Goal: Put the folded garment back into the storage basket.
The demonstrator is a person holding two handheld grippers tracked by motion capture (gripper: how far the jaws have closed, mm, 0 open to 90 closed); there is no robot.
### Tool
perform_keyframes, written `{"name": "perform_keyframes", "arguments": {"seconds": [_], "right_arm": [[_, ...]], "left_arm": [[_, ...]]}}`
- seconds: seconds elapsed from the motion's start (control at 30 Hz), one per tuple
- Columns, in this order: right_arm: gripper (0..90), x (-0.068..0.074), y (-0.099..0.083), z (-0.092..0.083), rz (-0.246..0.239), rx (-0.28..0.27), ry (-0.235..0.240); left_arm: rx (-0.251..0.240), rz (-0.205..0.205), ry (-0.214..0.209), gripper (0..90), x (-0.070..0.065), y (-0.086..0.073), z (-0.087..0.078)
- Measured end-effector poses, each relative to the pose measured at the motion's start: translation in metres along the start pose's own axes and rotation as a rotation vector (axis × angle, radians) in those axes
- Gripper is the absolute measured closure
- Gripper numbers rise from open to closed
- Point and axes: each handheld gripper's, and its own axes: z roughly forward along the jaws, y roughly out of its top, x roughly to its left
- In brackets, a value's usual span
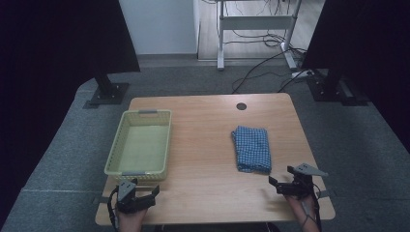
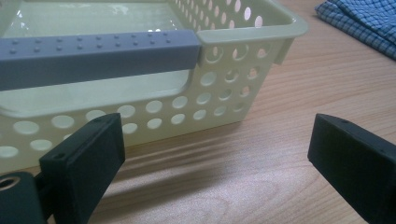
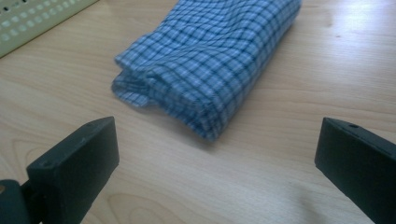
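**Folded checked cloth lies untouched ahead of the right gripper**

A blue-and-white checked fabric cloth (image 1: 251, 148), folded into a thick oblong with stacked layers showing at its near edge, lies flat on the right half of the pale wooden worktop (image 1: 203, 145). The right gripper (image 1: 290, 180) sits just near of it, fingers (image 3: 74, 163) spread wide and released, grasping nothing. The left gripper (image 1: 140, 191), fingers likewise apart, faces the near end of a pale yellow perforated plastic basket (image 1: 116, 145) with grey handles, at the left.
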Motion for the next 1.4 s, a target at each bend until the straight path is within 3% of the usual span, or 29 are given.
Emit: {"name": "perform_keyframes", "arguments": {"seconds": [0.13,0.4,0.73,1.1,1.27,1.4], "right_arm": [[0.0,-0.002,-0.001,-0.003,0.029,0.005,0.038],[0.0,-0.001,-0.001,-0.007,0.039,0.006,0.057],[0.0,0.006,-0.001,-0.001,-0.011,0.076,0.071],[0.0,0.023,0.003,0.0,-0.043,0.08,0.111],[0.0,0.026,0.006,-0.005,-0.037,0.043,0.112],[0.0,0.029,0.009,-0.009,-0.063,0.03,0.107]], "left_arm": [[0.002,-0.006,0.002,4.3,0.001,0.0,-0.001],[0.004,-0.012,0.001,4.3,0.002,0.0,0.0],[0.008,-0.024,0.005,4.3,0.003,-0.001,-0.001],[0.009,-0.028,0.006,4.5,0.004,-0.001,-0.001],[0.007,-0.034,0.005,4.6,0.005,-0.002,-0.001],[0.003,-0.043,-0.001,4.9,0.005,-0.002,-0.001]]}}
